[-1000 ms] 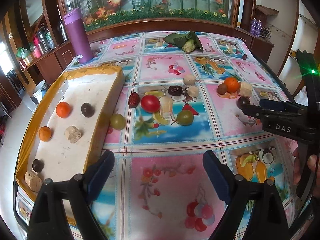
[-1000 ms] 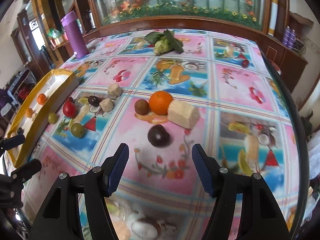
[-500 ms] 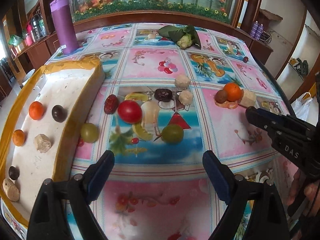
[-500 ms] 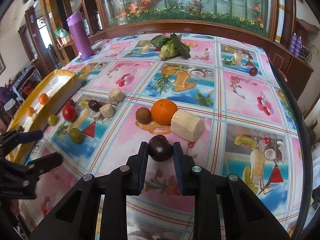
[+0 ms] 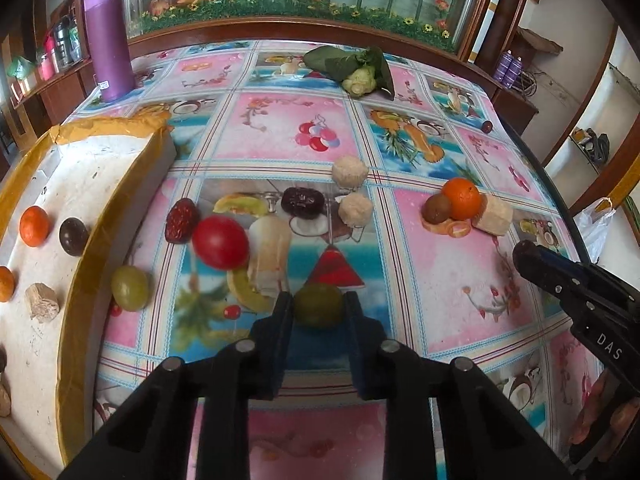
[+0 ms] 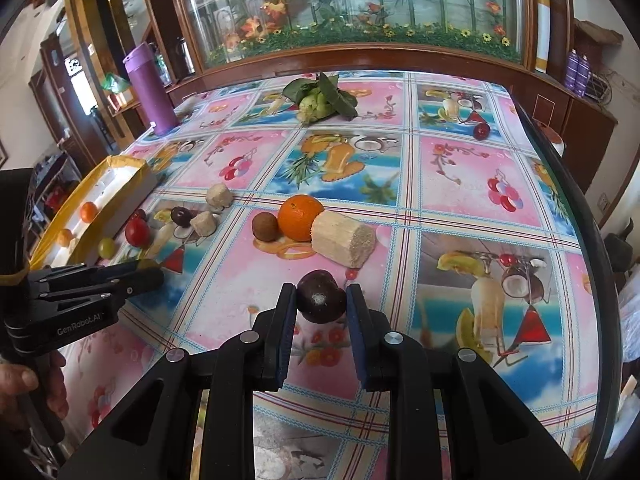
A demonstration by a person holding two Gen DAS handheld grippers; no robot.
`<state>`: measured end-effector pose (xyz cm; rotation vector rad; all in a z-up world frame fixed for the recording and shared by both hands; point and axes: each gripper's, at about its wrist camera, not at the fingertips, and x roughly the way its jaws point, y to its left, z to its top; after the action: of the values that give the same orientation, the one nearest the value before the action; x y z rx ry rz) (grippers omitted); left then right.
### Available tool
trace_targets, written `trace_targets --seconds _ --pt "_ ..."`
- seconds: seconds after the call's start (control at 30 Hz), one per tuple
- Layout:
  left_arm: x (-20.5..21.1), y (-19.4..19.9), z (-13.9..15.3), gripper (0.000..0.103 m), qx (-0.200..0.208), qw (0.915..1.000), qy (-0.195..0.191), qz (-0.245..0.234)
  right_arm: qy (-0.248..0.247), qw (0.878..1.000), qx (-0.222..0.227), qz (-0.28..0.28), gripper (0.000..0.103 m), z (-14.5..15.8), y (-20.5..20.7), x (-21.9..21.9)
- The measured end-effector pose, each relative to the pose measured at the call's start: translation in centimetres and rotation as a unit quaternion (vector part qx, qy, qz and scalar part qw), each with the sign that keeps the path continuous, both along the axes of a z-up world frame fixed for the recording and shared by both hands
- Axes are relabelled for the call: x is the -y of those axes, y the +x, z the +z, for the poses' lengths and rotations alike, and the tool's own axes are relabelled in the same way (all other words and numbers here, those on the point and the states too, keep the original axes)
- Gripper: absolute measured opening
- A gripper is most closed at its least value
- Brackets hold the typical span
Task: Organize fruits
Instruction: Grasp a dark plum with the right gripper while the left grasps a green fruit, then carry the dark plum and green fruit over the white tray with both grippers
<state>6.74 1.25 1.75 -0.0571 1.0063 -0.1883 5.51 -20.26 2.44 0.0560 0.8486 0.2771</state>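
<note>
On the fruit-print tablecloth, my left gripper [image 5: 318, 300] has its jaws closing tight on a round green fruit [image 5: 319, 314], pads pressing both sides. My right gripper [image 6: 321, 294] is shut on a dark purple fruit [image 6: 320, 304]. A white tray with a yellow taped rim [image 5: 120, 208] lies at the left, holding oranges [image 5: 34, 226], a dark fruit [image 5: 73, 236] and a cane piece [image 5: 42, 302]. Loose on the cloth are a red tomato [image 5: 220, 242], another green fruit [image 5: 130, 288], an orange [image 5: 462, 199] and a brown fruit [image 5: 436, 208].
Two dark dates [image 5: 302, 201] and pale cane pieces [image 5: 355, 209] lie among the loose fruit. A purple flask [image 5: 108, 36] and a leafy vegetable [image 5: 356, 68] stand at the back. The table's dark edge [image 6: 560, 184] curves down the right. A hand [image 6: 24, 380] grips the left tool.
My left gripper came forward and down over the green fruit and shut on it. My right gripper, open a second ago, shut on the dark purple fruit and has kept still since.
</note>
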Motion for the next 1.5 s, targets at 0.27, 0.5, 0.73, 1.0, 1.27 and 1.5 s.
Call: trace_targets --seconds 0.27,0.5,0.73,1.0,1.27,1.5 --pt "0.2 -2.6 1.2 0.028 0.009 0.9998 0.000 -0.020 -0.005 1.000 0.013 -0.011 0.025 1.4 -1.5 0.0" --pt "0.2 -4.9 2.5 0.028 0.018 0.9990 -0.015 -0.038 -0.017 0.999 0.020 -0.020 0.025 2.3 -3.7 0.0" --pt "-0.3 -6.7 3.7 0.028 0.035 0.9981 -0.014 -0.049 -0.029 0.999 0.014 -0.018 0.025 1.9 -6.3 -1.1" --pt "-2.8 -8.0 5.1 0.028 0.054 0.9977 -0.016 -0.039 -0.032 0.999 0.013 -0.002 0.025 2.3 -7.5 -4.1" --pt "-6.9 -8.3 5.9 0.028 0.065 0.9976 -0.020 -0.008 -0.035 0.998 0.024 0.035 0.025 3.5 -7.1 -8.6" --pt "-11.2 -8.4 6.1 0.028 0.070 0.9968 -0.019 0.032 -0.041 0.996 0.030 0.077 0.025 4.3 -6.3 -13.3"
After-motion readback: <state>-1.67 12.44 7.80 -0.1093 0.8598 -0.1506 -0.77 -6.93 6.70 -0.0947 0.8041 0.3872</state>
